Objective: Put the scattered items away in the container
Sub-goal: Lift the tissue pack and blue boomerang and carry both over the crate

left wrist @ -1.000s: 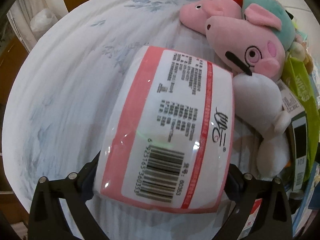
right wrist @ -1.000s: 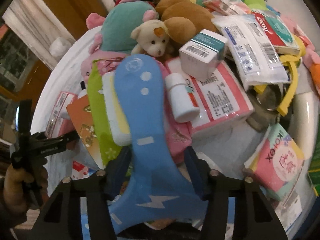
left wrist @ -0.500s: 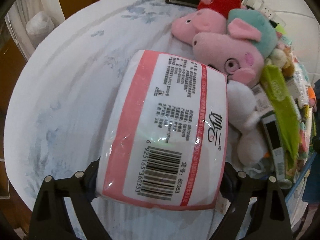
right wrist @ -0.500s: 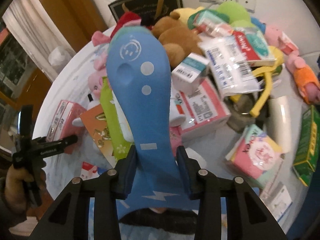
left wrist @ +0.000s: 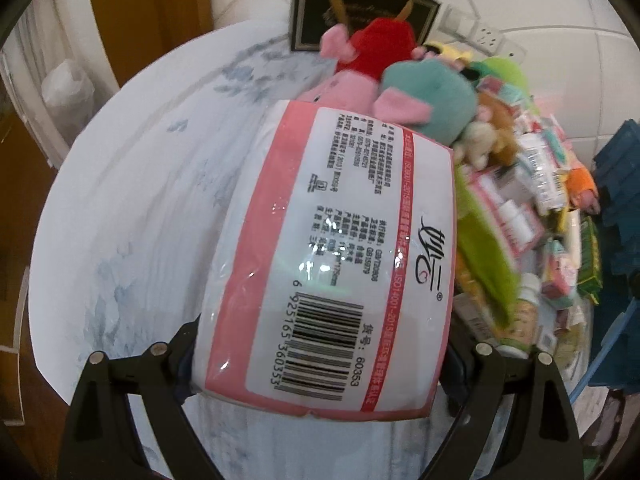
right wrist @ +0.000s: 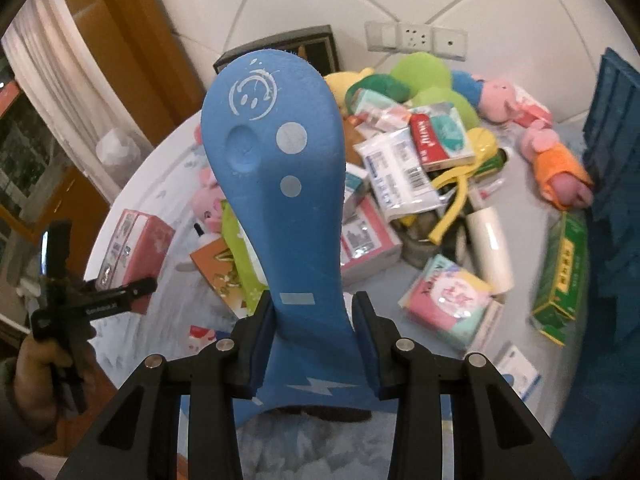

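A pink-and-white tissue pack point(left wrist: 332, 248) hangs above the round table point(left wrist: 140, 200), and my left gripper point(left wrist: 320, 344) is shut on its near end, one pad on each side. The same pack point(right wrist: 136, 248) shows at the left of the right wrist view. My right gripper point(right wrist: 313, 312) is shut on the narrow waist of a blue foam slipper point(right wrist: 276, 152), whose sole faces the camera and whose rounded end points up and away. A dark blue crate point(right wrist: 612, 160) stands at the table's right edge; it also shows as the crate point(left wrist: 616, 184) in the left wrist view.
Several scattered items crowd the table's middle and right: plush pigs point(left wrist: 424, 96), a brown teddy point(left wrist: 496, 128), tissue packs point(right wrist: 448, 300), a green box point(right wrist: 560, 280), a white roll point(right wrist: 492, 248) and a yellow hanger point(right wrist: 452, 208). A tiled wall with sockets point(right wrist: 416, 38) rises behind. A hand point(right wrist: 36, 380) holds the left gripper.
Both grippers have risen with their loads: the tissue pack and the slipper are lifted off the table. The pile looks smaller and farther; the wall and the blue crate have come into view.
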Action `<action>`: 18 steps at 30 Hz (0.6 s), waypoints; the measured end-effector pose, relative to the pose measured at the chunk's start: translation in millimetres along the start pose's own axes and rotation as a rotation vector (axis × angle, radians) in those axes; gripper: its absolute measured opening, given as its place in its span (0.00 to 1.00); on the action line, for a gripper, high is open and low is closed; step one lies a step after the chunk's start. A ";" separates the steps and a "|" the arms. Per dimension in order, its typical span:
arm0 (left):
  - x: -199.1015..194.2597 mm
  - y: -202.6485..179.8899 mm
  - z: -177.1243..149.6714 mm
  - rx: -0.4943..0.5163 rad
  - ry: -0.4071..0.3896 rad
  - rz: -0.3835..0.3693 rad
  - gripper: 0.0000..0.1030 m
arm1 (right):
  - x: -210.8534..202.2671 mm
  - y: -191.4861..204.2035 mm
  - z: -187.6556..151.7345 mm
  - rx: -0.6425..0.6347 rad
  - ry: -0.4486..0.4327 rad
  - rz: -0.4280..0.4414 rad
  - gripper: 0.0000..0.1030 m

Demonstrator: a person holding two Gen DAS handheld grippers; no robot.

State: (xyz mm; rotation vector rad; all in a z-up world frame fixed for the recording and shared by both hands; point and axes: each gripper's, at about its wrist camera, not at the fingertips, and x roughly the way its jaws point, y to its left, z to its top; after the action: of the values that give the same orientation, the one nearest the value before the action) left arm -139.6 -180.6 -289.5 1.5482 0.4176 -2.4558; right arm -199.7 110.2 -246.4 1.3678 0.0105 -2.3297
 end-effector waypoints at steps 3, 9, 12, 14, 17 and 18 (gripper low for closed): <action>-12.1 -11.6 11.2 0.033 -0.024 -0.001 0.89 | -16.4 -4.9 -1.6 0.013 -0.014 0.001 0.36; -43.8 -36.1 29.0 0.078 -0.087 -0.020 0.89 | -51.5 -16.1 -0.2 0.011 -0.054 -0.014 0.36; -61.9 -52.5 30.7 0.112 -0.120 -0.037 0.89 | -68.0 -21.3 1.5 0.017 -0.072 -0.023 0.36; -75.0 -64.8 31.0 0.131 -0.143 -0.047 0.89 | -79.7 -23.7 2.1 0.021 -0.085 -0.028 0.36; -88.3 -77.8 31.8 0.143 -0.165 -0.062 0.89 | -96.9 -26.1 2.2 0.020 -0.108 -0.030 0.36; -93.8 -82.6 32.1 0.146 -0.173 -0.068 0.89 | -103.2 -27.2 2.1 0.020 -0.116 -0.030 0.36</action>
State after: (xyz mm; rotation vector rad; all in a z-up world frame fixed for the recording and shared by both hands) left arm -153.3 -111.9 -181.1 1.3784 0.2700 -2.6996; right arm -168.5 171.9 -165.1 1.2483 -0.0278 -2.4365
